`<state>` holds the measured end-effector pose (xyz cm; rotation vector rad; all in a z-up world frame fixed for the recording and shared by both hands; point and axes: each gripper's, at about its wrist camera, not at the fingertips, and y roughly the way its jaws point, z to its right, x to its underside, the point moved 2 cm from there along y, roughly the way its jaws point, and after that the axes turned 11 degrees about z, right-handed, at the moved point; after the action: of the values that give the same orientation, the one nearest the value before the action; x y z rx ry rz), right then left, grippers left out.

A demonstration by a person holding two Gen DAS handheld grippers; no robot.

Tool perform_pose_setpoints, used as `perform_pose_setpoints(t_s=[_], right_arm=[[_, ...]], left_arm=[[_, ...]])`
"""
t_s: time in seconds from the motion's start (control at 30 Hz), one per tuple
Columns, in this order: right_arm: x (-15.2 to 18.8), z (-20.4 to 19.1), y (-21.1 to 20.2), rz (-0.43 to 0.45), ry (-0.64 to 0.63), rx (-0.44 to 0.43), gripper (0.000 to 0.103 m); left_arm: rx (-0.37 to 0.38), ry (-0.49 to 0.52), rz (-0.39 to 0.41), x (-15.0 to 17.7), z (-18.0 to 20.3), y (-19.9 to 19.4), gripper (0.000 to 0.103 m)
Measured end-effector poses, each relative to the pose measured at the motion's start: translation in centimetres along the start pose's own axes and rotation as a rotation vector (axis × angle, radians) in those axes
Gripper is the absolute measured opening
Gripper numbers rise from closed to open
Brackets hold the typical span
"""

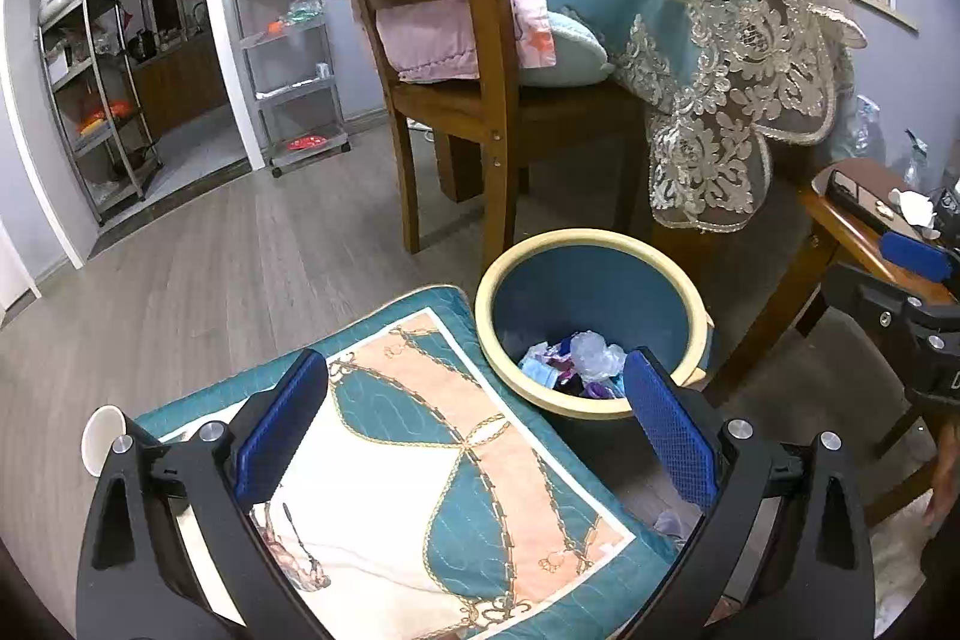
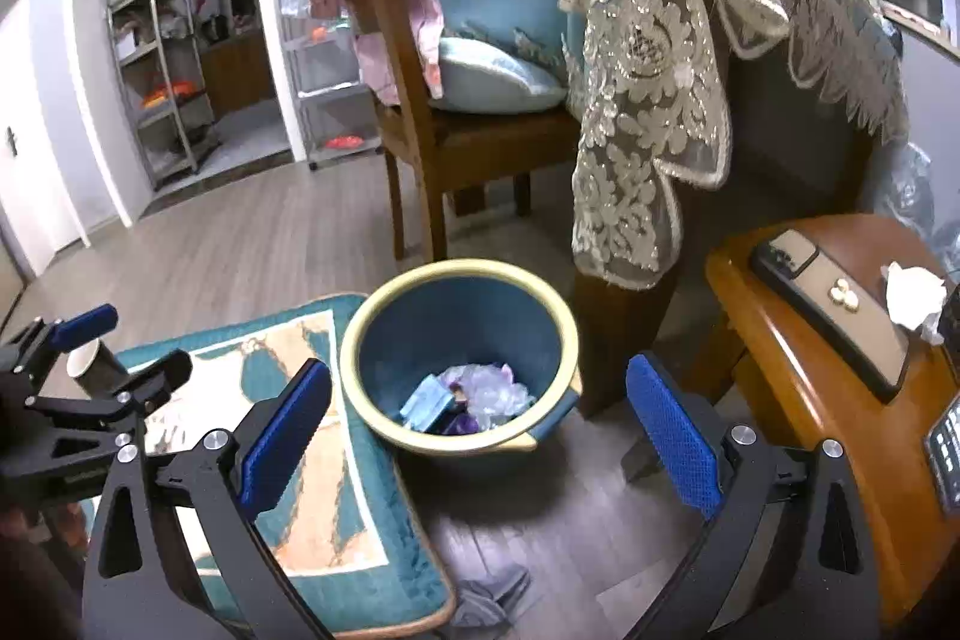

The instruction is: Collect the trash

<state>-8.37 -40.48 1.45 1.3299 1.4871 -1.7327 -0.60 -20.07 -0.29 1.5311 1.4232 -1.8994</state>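
A blue trash bin (image 1: 510,292) (image 2: 360,340) with a cream rim stands on the wood floor beside a patterned cushion (image 1: 420,460) (image 2: 312,508). Crumpled plastic, a blue face mask and purple scraps (image 1: 576,361) (image 2: 474,394) lie at its bottom. My left gripper (image 1: 477,424) hangs open above the cushion, just left of the bin, nothing between its blue pads. My right gripper (image 2: 480,430) is open over the bin's near rim, also empty. A paper cup (image 1: 103,439) (image 2: 90,364) sits at the cushion's far left. A crumpled white tissue (image 1: 915,208) (image 2: 915,295) lies on the side table.
A wooden chair (image 1: 480,100) (image 2: 414,124) with draped cloths stands behind the bin, next to a table under a lace-trimmed cloth (image 1: 720,88) (image 2: 648,100). A wooden side table (image 2: 810,370) at right carries a phone (image 2: 834,304). A grey rag (image 2: 492,598) lies on the floor.
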Motion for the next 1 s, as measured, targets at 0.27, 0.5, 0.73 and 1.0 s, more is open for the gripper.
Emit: perform_pose_setpoints(t_s=[0.27,0.5,0.73,1.0], right_arm=[[0.15,-0.43,-0.01,-0.006,-0.027,-0.008,0.098],[0.25,-0.4,0.08,-0.013,-0.019,-0.01,0.098],[0.27,-0.32,0.21,-0.016,-0.016,-0.013,0.098],[0.34,-0.32,0.25,-0.022,-0.008,-0.011,0.098]], left_arm=[[0.0,-0.009,0.013,-0.04,-0.25,-0.3,0.097],[0.002,0.012,0.013,-0.08,0.08,-0.23,0.097],[0.002,0.009,0.012,-0.08,0.12,-0.23,0.097],[0.005,0.006,0.009,-0.13,0.31,-0.27,0.097]])
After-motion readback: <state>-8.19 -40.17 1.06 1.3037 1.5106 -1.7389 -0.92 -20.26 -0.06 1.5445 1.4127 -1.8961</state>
